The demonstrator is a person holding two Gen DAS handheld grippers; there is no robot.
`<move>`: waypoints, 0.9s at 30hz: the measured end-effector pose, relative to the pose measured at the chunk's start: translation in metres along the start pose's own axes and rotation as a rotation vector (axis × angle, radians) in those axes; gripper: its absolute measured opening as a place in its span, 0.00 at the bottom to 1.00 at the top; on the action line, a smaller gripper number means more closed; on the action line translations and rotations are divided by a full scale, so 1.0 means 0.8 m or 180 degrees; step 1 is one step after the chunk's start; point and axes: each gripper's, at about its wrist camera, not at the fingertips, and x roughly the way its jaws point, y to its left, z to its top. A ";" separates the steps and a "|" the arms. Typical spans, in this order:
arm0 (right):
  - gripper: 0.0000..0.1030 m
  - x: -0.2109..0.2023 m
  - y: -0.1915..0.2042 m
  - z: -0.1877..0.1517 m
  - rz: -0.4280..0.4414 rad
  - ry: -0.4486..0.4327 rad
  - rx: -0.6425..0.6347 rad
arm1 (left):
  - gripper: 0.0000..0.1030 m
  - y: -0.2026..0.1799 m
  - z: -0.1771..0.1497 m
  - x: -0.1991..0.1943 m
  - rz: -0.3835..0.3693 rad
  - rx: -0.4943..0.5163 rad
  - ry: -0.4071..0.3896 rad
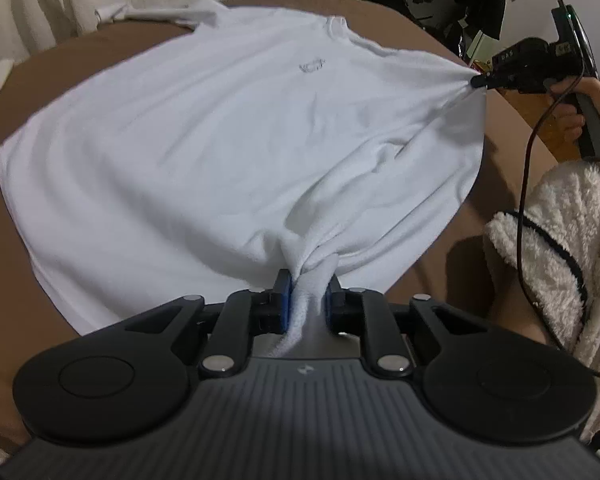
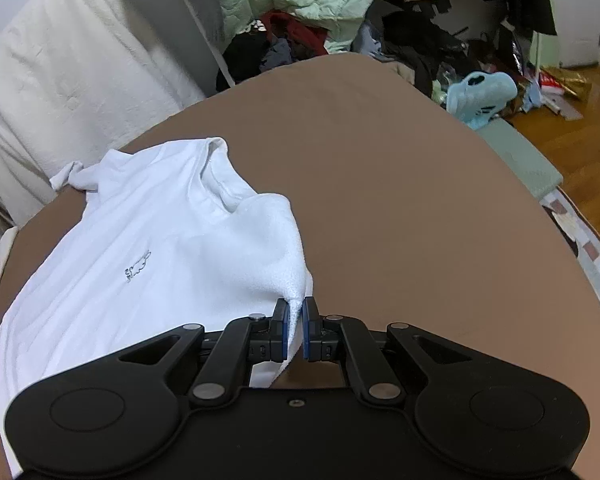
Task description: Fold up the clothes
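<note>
A white long-sleeved shirt (image 1: 204,136) with a small chest logo lies spread on a brown bed cover (image 1: 32,80). My left gripper (image 1: 307,288) is shut on a bunched part of the shirt's near right edge. My right gripper (image 1: 480,80) shows at the right in the left wrist view, shut on the shirt's right shoulder area and pulling it taut. In the right wrist view the right gripper (image 2: 296,312) pinches a lifted peak of the shirt (image 2: 140,248). The far sleeve (image 2: 70,176) lies twisted by the bed's left edge.
A white padded cushion (image 2: 56,80) stands at the back left. Piled clothes (image 2: 300,16) and clutter lie beyond the bed's far edge. A fluffy white garment (image 1: 560,248) hangs at the right. Bare brown cover (image 2: 420,200) stretches right of the shirt.
</note>
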 end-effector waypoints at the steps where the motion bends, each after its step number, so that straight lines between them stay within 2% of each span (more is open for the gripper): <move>1: 0.06 0.002 0.002 -0.001 -0.0067 0.0011 -0.0004 | 0.22 0.000 -0.003 0.006 -0.0033 -0.0048 0.0074; 3: 0.06 0.004 0.006 -0.004 -0.0165 0.0015 -0.0019 | 0.30 -0.013 -0.009 0.007 -0.0016 0.0086 0.0077; 6: 0.06 0.002 0.013 -0.006 -0.0234 -0.0032 -0.0060 | 0.37 -0.034 -0.018 0.008 0.0031 0.0346 0.0045; 8: 0.06 0.000 0.017 -0.008 -0.0268 -0.0067 -0.0088 | 0.46 -0.051 -0.021 0.008 -0.0086 0.0490 0.0007; 10: 0.06 -0.004 0.017 -0.010 -0.0242 -0.0091 -0.0084 | 0.49 -0.068 -0.022 0.011 -0.0216 0.0614 -0.0015; 13: 0.06 -0.006 0.010 -0.010 -0.0168 -0.0088 -0.0023 | 0.56 -0.086 -0.024 0.030 -0.0283 0.0768 -0.0026; 15: 0.06 -0.006 0.006 -0.011 -0.0112 -0.0085 0.0014 | 0.64 -0.089 -0.024 0.052 -0.0183 0.0847 -0.0022; 18: 0.06 -0.007 0.003 -0.011 -0.0046 -0.0076 0.0050 | 0.70 -0.088 -0.025 0.090 0.0030 0.0953 0.0103; 20: 0.06 -0.006 0.003 -0.012 -0.0031 -0.0067 0.0057 | 0.71 -0.081 -0.027 0.109 0.0138 0.0991 0.0190; 21: 0.06 -0.006 0.003 -0.012 -0.0028 -0.0063 0.0048 | 0.71 -0.075 -0.029 0.114 0.0116 0.0938 0.0176; 22: 0.07 -0.006 0.004 -0.012 -0.0027 -0.0062 0.0037 | 0.69 -0.070 -0.029 0.115 0.0102 0.0858 0.0142; 23: 0.06 -0.006 0.005 -0.012 -0.0027 -0.0062 0.0024 | 0.49 -0.067 -0.028 0.114 0.0102 0.0774 0.0105; 24: 0.07 -0.006 0.005 -0.012 -0.0025 -0.0061 0.0013 | 0.14 -0.065 -0.026 0.111 0.0150 0.0740 0.0084; 25: 0.07 -0.006 0.006 -0.013 -0.0024 -0.0059 0.0003 | 0.07 -0.063 -0.022 0.104 0.0183 0.0715 0.0048; 27: 0.07 -0.007 0.007 -0.013 -0.0026 -0.0061 -0.0010 | 0.07 -0.060 -0.014 0.087 0.0219 0.0660 -0.0043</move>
